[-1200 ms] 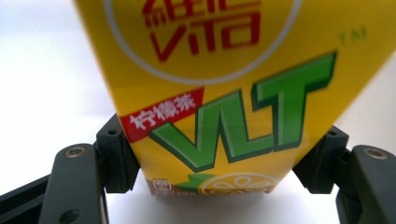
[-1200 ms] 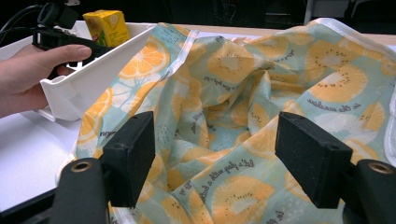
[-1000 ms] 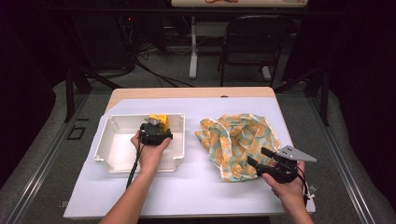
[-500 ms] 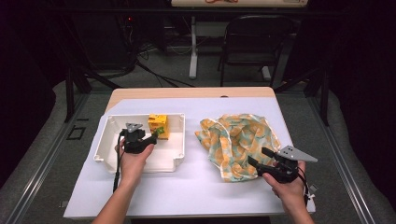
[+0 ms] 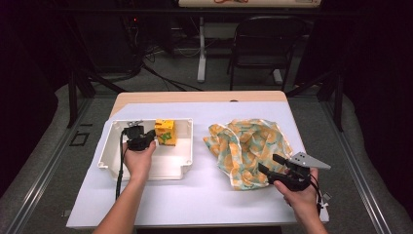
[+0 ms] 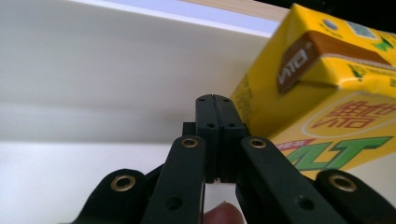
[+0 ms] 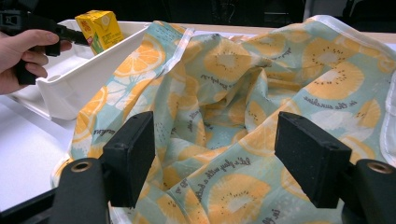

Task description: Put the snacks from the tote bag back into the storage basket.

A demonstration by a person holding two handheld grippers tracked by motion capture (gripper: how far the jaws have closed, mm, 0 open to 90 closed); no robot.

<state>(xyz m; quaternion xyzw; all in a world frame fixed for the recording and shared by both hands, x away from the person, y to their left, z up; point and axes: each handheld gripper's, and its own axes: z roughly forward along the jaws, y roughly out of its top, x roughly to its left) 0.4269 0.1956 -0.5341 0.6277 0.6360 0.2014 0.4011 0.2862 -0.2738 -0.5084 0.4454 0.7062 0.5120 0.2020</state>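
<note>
The left gripper (image 6: pixel 215 100) had just closed its jaws empty, the yellow drink carton (image 5: pixel 165 132) at its 3 o'clock inside the white plastic tray (image 5: pixel 182 165). The right gripper (image 5: pixel 272 165) held its jaws open at the orange-printed cloth (image 5: pixel 249 146) on the bench (image 5: pixel 204 200).

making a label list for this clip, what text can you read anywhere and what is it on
"VITA", white on a brown flap, upside down: yellow drink carton.
Large green letters on the carton's side, cut off by the left tool: partly readable, perhaps "LT".
Red characters and small top print on the carton: too blurred to read.
Cursive lines on the fruit-print cloth: a few letters show, not readable as words.
</note>
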